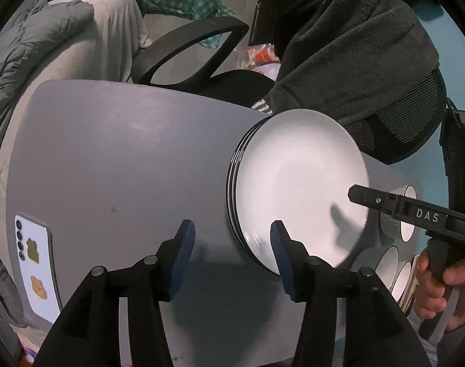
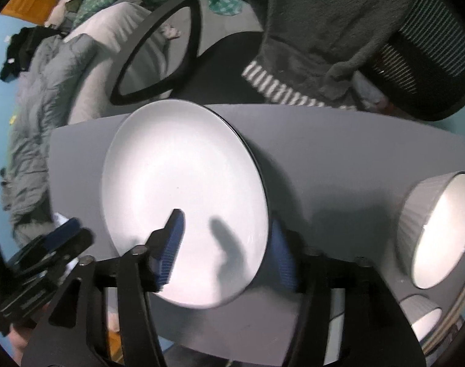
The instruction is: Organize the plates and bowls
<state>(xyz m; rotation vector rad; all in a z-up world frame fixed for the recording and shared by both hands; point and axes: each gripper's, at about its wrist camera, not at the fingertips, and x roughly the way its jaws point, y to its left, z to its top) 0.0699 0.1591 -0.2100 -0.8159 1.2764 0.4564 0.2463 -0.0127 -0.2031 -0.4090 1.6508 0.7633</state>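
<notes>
Sitting on the grey table [image 2: 324, 153], the stack of white plates [image 2: 183, 202] is my landmark: a smooth, glossy white top plate with dark rims of the plates beneath it showing along the edge. Only my left wrist view shows that layered edge [image 1: 232, 189] clearly, and only it shows the phone [image 1: 36, 260] lying face down well to the stack's left near the table's edge; my right wrist view instead gives the ribbed white bowl [image 2: 437, 229] lying tilted on the table to the stack's right, with a second bowl [image 2: 422, 315] nearer me. My right gripper [image 2: 229, 250] has its blue-padded fingers spread wide and empty, one pad [image 2: 171, 250] over the top plate's near part and the other just past its right rim, so the rim lies between them; I cannot tell whether either pad touches. My left gripper [image 1: 232, 260] also stands wide open and holds nothing, at the stack's near left, its right pad [image 1: 283, 260] over the plate's edge. Behind the stack stands a black office chair [image 2: 159, 52] draped with a dark grey garment [image 2: 324, 30].
</notes>
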